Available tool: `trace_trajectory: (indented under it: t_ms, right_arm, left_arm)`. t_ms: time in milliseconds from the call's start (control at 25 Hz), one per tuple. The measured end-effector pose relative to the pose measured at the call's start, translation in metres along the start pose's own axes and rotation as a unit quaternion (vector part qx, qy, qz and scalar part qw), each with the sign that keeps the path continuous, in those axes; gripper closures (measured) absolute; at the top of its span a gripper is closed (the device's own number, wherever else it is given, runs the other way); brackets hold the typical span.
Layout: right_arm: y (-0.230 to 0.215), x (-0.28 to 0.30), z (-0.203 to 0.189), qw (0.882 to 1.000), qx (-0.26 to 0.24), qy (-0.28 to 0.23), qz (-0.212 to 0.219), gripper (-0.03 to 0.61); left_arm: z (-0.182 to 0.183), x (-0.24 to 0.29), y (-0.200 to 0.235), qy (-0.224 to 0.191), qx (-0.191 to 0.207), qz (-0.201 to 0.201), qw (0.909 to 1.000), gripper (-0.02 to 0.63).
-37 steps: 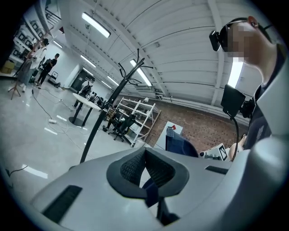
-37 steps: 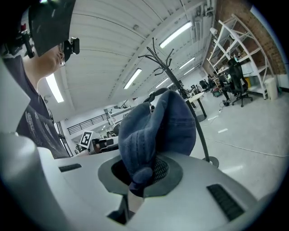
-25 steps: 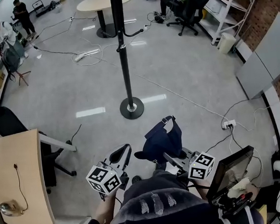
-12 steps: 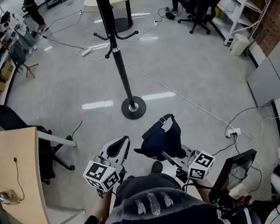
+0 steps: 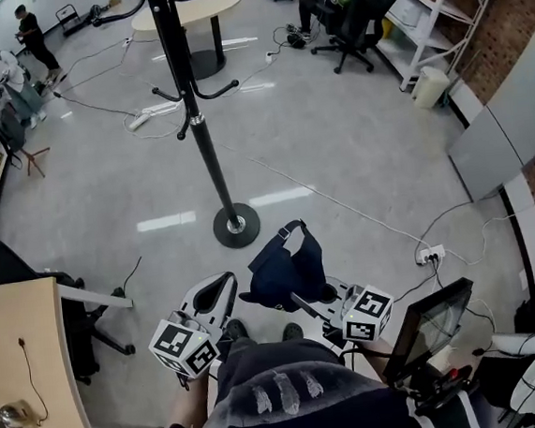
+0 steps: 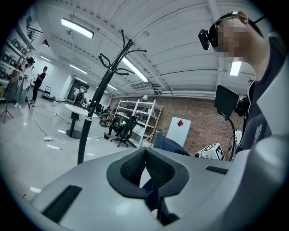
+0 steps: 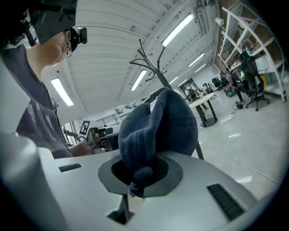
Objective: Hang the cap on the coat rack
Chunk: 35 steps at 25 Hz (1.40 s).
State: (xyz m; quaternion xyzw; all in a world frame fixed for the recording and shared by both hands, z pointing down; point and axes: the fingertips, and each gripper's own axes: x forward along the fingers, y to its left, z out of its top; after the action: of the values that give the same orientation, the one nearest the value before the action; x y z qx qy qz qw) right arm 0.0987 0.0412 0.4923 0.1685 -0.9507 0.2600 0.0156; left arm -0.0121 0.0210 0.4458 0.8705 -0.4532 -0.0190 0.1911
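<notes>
Gripping dark blue cap in right gripper, jaws pinched tight on fabric. With left gripper just left, closed, empty. Facing upright coat rack, farther off.

1. The room is bright and evenly lit by ceiling strip lights, and shadows are faint.
2. The glossy floor carries white glare bars.
3. Both gripper views are wide-angle with black corners, and in them the coat rack bows.
4. Their close foreground is slightly soft.
5. The head view is sharp but bends at its edges.
</notes>
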Motion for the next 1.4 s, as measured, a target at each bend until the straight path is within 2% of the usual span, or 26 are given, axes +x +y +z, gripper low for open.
trace_trajectory:
  t_ms: [160,360,480,840,1200,1400]
  right_arm:
    - [0.005,0.02,0.008,0.999,0.0,-0.013,-0.029,0.564]
    - [0.015,0.062,0.026,0.999,-0.01,-0.034,-0.038,0.563]
    - [0.019,0.087,0.033,0.998,0.002,-0.037,-0.046,0.563]
    - [0.017,0.115,0.035,0.995,0.034,-0.052,-0.083,0.563]
    - [-0.008,0.119,0.032,0.994,0.042,-0.048,-0.09,0.563]
    - [-0.017,0.119,0.027,0.995,0.037,-0.05,-0.083,0.563]
  left_arm:
    - [0.011,-0.008,0.024,-0.013,-0.005,-0.021,0.9997,0.607]
    - [0.041,-0.011,0.058,-0.031,-0.01,-0.046,0.9984,0.607]
    - [0.053,-0.017,0.08,-0.028,-0.012,-0.058,0.9979,0.607]
    - [0.053,-0.031,0.117,-0.006,-0.027,-0.067,0.9974,0.607]
    - [0.037,-0.013,0.136,0.008,-0.034,-0.059,0.9977,0.607]
    - [0.031,-0.009,0.138,0.01,-0.026,-0.06,0.9978,0.607]
